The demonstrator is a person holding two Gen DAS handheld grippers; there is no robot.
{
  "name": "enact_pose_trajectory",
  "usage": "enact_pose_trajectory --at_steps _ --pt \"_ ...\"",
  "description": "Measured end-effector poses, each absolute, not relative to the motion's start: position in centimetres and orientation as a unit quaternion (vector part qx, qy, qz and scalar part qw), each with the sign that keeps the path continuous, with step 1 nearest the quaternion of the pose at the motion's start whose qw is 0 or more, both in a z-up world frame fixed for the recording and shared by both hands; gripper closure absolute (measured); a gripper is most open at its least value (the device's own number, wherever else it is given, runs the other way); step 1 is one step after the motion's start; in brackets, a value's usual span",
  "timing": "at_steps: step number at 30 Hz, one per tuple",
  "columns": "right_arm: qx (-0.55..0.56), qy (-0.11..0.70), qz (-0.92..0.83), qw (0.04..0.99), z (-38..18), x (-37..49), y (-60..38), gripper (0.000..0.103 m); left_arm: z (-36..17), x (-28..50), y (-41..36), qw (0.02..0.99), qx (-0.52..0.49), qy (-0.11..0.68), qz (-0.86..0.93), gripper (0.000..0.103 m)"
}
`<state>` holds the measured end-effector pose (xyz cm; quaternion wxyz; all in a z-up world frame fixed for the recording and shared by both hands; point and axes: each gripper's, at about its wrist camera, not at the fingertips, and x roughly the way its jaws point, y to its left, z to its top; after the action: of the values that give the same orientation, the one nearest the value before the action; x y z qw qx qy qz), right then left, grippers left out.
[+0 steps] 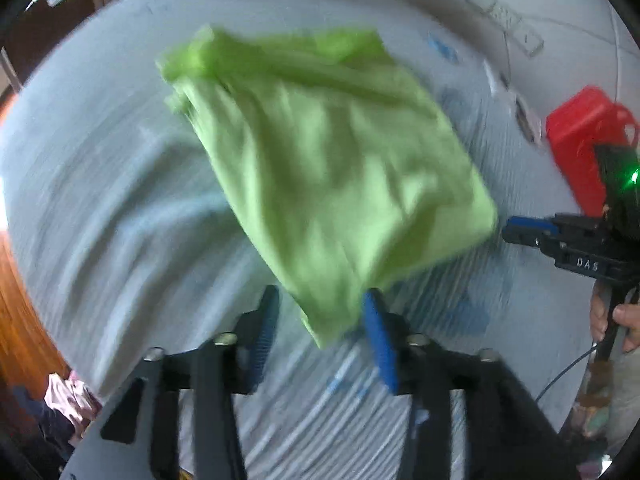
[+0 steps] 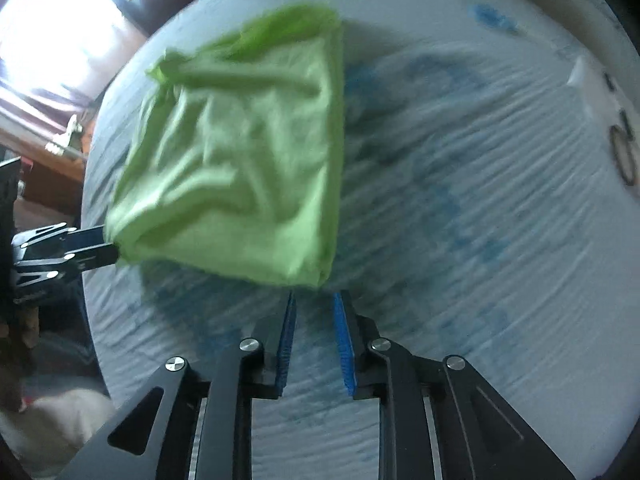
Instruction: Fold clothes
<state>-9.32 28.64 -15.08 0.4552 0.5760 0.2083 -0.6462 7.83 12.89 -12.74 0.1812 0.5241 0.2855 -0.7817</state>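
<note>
Your left gripper stands open around the green shirt corner on the bed; your right gripper stands open, empty, near its other corner.

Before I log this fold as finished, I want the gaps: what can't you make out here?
- green garment: motion blur in both wrist views hides its type and layers.
- left gripper: cloth corner between the open fingers; contact unclear.
- right gripper: open, just short of the garment's corner.
- red container: partly hidden behind the right gripper's body.
</note>
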Motion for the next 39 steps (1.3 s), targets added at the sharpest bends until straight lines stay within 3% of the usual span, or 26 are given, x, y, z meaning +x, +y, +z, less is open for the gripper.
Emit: enact_pose_trajectory --at_steps 2,8,15,22,27,31,39 --pt "0.561 0.192 -0.662 0.459 -13.5 -10.0 28.3 0.075 -11.1 7.5 11.0 0.2 0.502 0.289 -0.79 0.041" --pt "0.516 0.166 -0.691 0.477 -10.4 -13.1 23.7 0.074 -11.8 3.6 2.9 0.256 0.483 0.298 -0.782 0.04" --pt "0.519 0.191 -0.649 0.523 -12.5 -15.5 14.0 0.074 -15.9 -1.4 -2.3 0.254 0.513 0.274 -0.773 0.04" --pt "0.534 0.201 -0.665 0.481 -16.5 -20.9 7.1 0.075 -17.9 -2.4 -6.2 0.308 0.504 0.275 -0.759 0.04" --pt "0.528 0.148 -0.694 0.467 -15.4 -22.3 8.7 0.074 -15.9 -0.7 -5.2 0.32 0.492 0.281 -0.759 0.04" --pt "0.518 0.143 -0.69 0.485 -13.6 -20.1 12.2 0.074 -14.1 1.4 -0.9 0.307 0.481 0.289 -0.769 0.02" --pt "0.505 0.184 -0.677 0.503 -13.1 -12.6 23.7 0.069 -14.0 4.8 10.2 0.275 0.5 0.246 -0.783 0.019"
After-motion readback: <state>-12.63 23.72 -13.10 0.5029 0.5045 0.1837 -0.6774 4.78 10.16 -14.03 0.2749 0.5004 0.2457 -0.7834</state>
